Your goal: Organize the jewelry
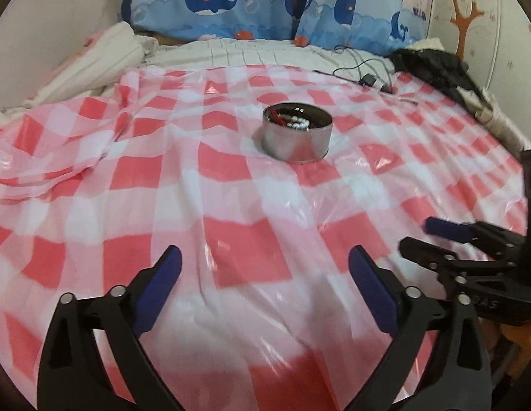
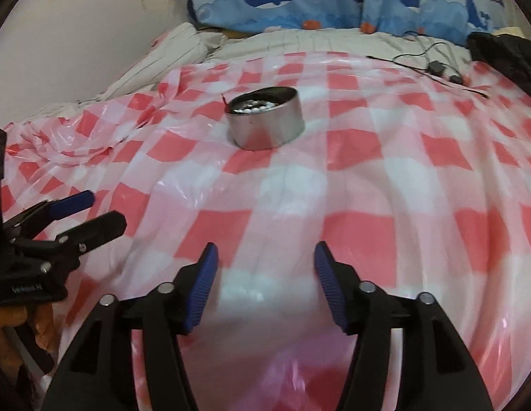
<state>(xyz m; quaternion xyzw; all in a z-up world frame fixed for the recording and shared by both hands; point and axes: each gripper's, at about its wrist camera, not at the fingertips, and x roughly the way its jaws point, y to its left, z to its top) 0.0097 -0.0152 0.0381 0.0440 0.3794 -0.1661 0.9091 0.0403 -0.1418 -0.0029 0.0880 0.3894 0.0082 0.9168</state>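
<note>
A round metal tin [image 1: 297,133] stands on the red-and-white checked plastic sheet [image 1: 231,205], well ahead of both grippers. It holds white beads [image 1: 298,124] and a red cord. It also shows in the right wrist view [image 2: 265,118] with the beads [image 2: 257,107] inside. My left gripper [image 1: 265,257] is open and empty, low over the sheet. My right gripper [image 2: 265,255] is open and empty too. Each gripper shows at the other view's edge: the right one [image 1: 416,236] and the left one [image 2: 104,212].
The sheet covers a bed. A black cable with a small adapter [image 1: 370,80] lies beyond the tin. Dark clothing [image 1: 433,65] is piled at the far right. Whale-print pillows [image 1: 265,3] line the back. Rumpled bedding [image 1: 104,54] lies far left.
</note>
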